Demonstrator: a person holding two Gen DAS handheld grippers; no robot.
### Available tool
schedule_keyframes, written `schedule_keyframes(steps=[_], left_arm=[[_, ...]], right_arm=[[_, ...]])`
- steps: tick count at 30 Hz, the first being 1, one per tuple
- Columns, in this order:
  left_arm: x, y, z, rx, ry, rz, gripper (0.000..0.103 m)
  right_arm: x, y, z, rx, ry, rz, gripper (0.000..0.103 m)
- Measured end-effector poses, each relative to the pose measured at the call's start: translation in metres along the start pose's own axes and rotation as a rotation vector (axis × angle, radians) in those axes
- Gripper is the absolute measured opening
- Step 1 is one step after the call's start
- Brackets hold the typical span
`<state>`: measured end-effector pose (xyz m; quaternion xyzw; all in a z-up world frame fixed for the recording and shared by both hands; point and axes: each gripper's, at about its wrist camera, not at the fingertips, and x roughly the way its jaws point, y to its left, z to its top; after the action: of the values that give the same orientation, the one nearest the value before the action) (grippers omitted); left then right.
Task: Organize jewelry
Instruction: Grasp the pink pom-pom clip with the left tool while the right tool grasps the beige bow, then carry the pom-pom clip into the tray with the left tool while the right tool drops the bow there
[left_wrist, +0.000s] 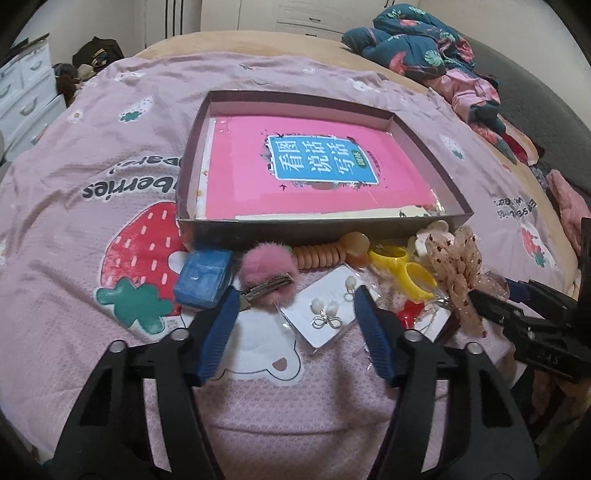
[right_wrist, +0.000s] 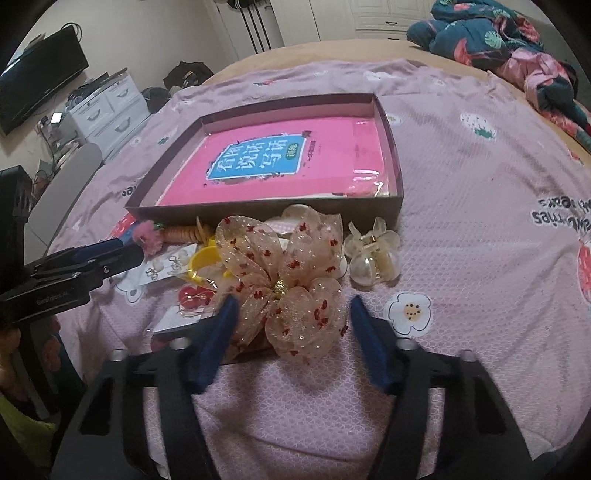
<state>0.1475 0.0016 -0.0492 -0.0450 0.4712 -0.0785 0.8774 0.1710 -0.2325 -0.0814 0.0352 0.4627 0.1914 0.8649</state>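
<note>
A: Pink book (left_wrist: 295, 173) is all the box (left_wrist: 192, 155) holds so far; no jewelry is in it yet, so I judge sorting barely begun.

B: Where are the pieces?

A: Heaped on the bed (left_wrist: 74, 221) against the box's near wall. My left tongs (left_wrist: 293, 299) stand apart around the earring card (left_wrist: 325, 314), pads not pressing it. My right tongs (right_wrist: 290, 306) straddle the gauze bow (right_wrist: 284, 277), apart, no grip I can confirm.

B: Left over?

A: Everything: pompom clip (left_wrist: 267, 271), yellow rings (left_wrist: 402, 269), pearl claw clip (right_wrist: 373, 254).
</note>
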Motion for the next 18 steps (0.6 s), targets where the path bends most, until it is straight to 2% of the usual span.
schedule_keyframes(steps=[2,6,10,18], left_arm=[[0.005,0.001,0.001,0.003,0.004,0.013,0.046],[0.013,0.005,0.005,-0.010,0.006,0.032,0.035],[0.019,0.007,0.008,0.001,0.011,0.059,0.021],[0.007,0.010,0.007,-0.011,-0.018,0.022,0.020]], right_arm=[[0.000,-0.004,-0.001,0.013,-0.002,0.018,0.024],[-0.008,-0.009,-0.002,0.023,-0.034,0.020,0.008],[-0.020,-0.013,-0.001,0.019,-0.067,0.020,0.006],[-0.047,-0.020,-0.002,0.022,-0.117,0.035,0.005]])
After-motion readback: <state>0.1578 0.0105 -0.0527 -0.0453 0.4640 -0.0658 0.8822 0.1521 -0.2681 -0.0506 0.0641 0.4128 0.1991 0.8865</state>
